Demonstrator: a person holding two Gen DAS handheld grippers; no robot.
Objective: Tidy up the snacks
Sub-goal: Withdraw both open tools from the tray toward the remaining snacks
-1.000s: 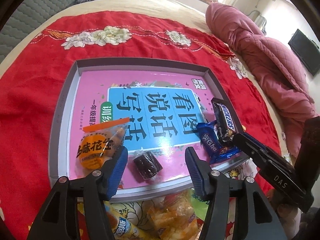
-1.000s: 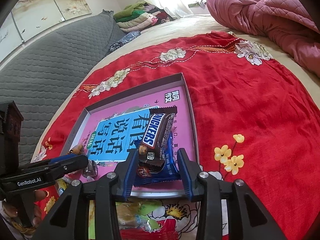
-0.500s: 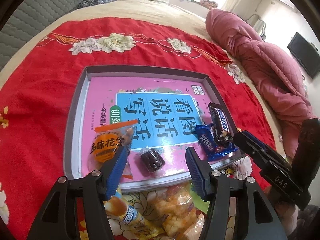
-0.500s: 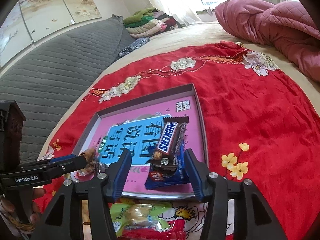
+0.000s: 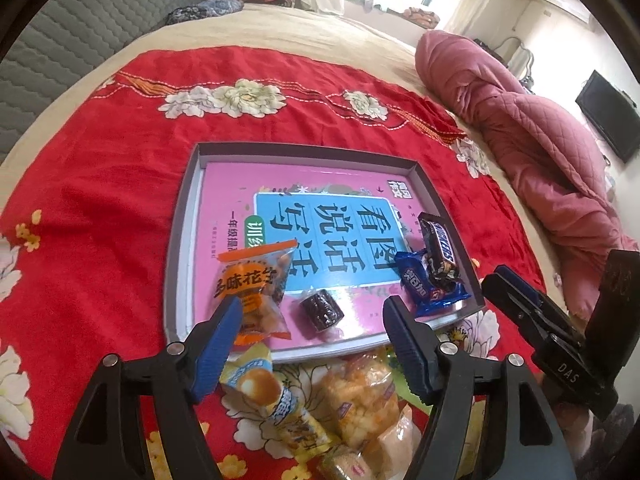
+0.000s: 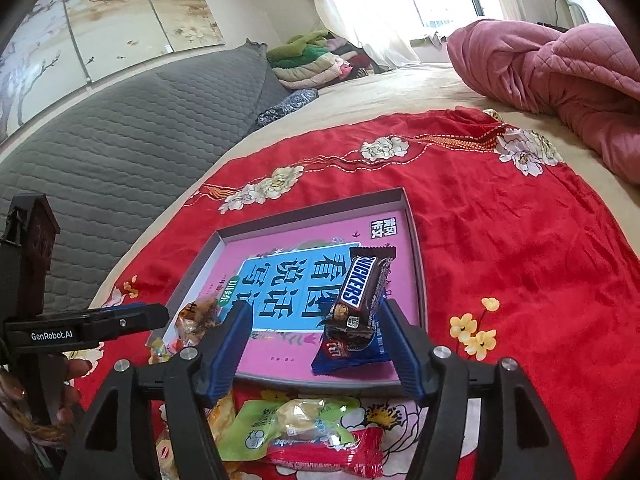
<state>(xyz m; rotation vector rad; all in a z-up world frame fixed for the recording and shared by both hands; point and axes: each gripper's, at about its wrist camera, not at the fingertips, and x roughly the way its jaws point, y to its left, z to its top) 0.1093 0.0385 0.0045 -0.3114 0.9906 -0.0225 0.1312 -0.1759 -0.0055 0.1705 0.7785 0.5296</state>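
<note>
We hold both tools open above the tray (image 5: 176, 264)
Left tool (image 5: 310, 320) and right tool (image 6: 316, 330) have just been widening, empty; Snickers bar (image 6: 360, 292) lies ahead of the right

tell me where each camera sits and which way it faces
Left wrist: on the left gripper, looking down past its open jaws at the tray; right gripper at right.
Right wrist: on the right gripper, open, facing the tray; left gripper and a hand at left.
Shared: tray, Snickers bar, red cloth.
</note>
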